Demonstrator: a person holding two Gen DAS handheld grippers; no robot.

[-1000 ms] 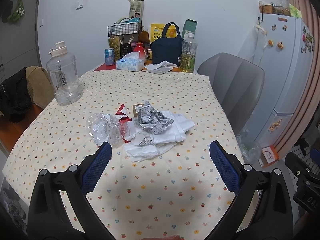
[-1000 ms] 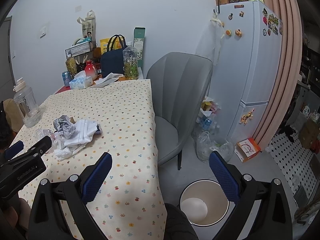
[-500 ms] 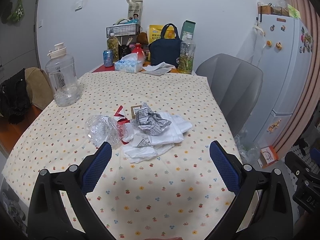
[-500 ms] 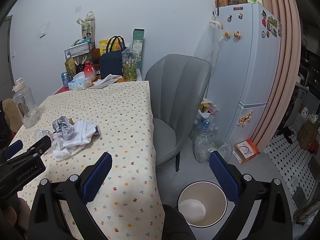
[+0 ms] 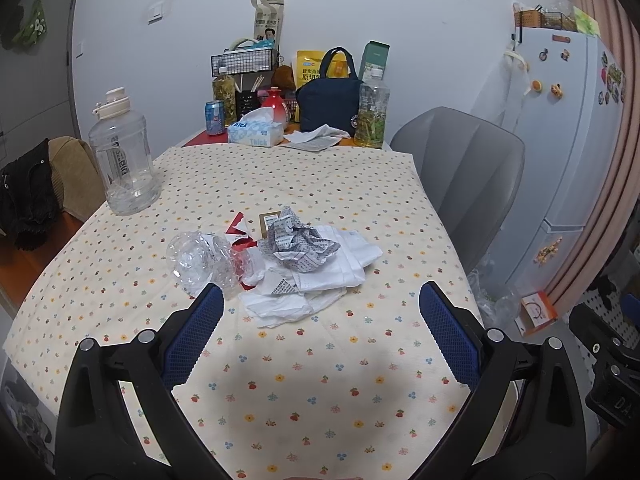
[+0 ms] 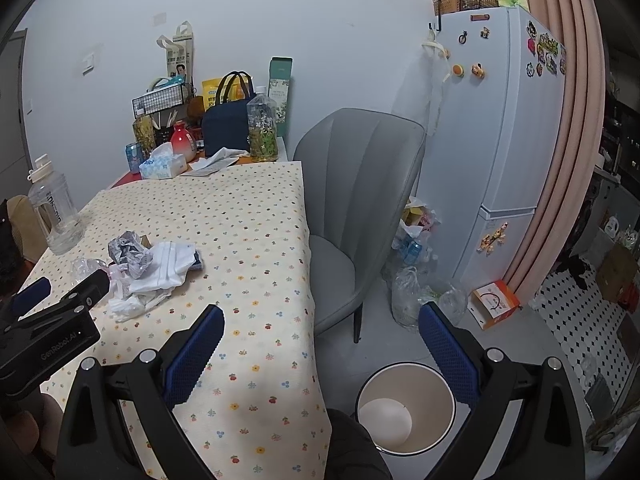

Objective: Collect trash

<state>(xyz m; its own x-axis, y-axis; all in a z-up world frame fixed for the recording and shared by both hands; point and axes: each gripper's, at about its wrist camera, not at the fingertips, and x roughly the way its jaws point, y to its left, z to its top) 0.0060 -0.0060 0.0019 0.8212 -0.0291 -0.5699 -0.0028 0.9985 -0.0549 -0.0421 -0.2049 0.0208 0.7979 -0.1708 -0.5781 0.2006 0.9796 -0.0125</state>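
Left hand-held gripper (image 5: 320,332), wide open and empty, has neared table's (image 5: 320,384) trash pile (image 5: 288,260).

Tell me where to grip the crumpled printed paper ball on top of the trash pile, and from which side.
Take the crumpled printed paper ball across its raised middle, coming down from above and the near side with the open left gripper. It sits highest on the pile, over the white folded wrapper, so its flanks are exposed; the crushed clear plastic bottle crowds its left, so keep clear of it.
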